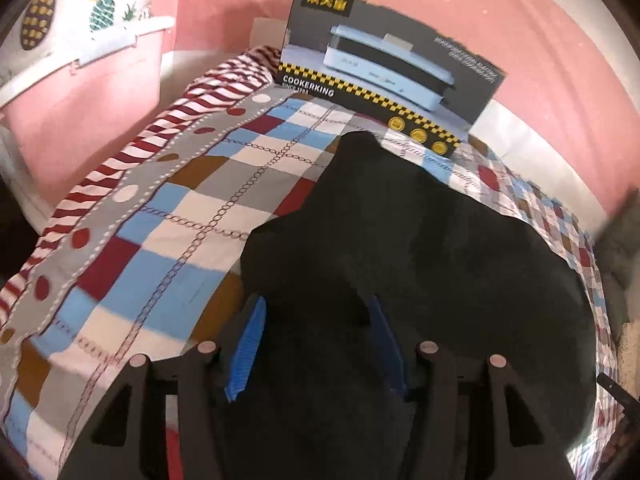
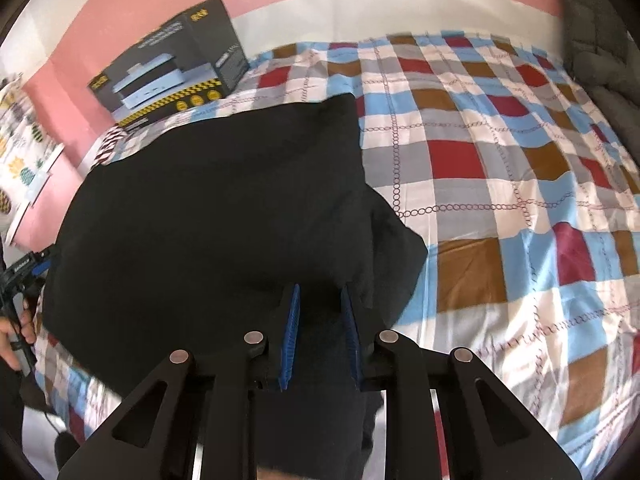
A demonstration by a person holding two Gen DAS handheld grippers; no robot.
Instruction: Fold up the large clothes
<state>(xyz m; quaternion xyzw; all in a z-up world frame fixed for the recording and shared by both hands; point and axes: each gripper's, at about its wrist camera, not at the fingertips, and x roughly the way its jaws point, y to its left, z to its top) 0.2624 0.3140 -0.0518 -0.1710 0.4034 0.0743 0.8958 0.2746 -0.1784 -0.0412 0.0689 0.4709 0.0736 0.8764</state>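
Note:
A large black garment [image 1: 420,248] lies spread on the checked bedsheet [image 1: 168,216]; it also shows in the right wrist view [image 2: 216,208], on the sheet [image 2: 500,168]. My left gripper [image 1: 316,312] has its blue pads well apart, with the garment's near edge lying between them. My right gripper [image 2: 319,300] has its blue pads a narrower gap apart, over black cloth at the garment's near right corner. Whether either pad presses the cloth is hidden by the dark fabric. The left gripper and the hand that holds it show at the left edge of the right wrist view [image 2: 24,276].
A dark Cookerking appliance box [image 1: 384,68] stands at the bed's far end, just beyond the garment; it also shows in the right wrist view [image 2: 172,64]. A pink wall [image 1: 520,40] runs behind. A pineapple-print cloth [image 1: 80,8] hangs at the left. A grey cushion [image 2: 600,48] sits far right.

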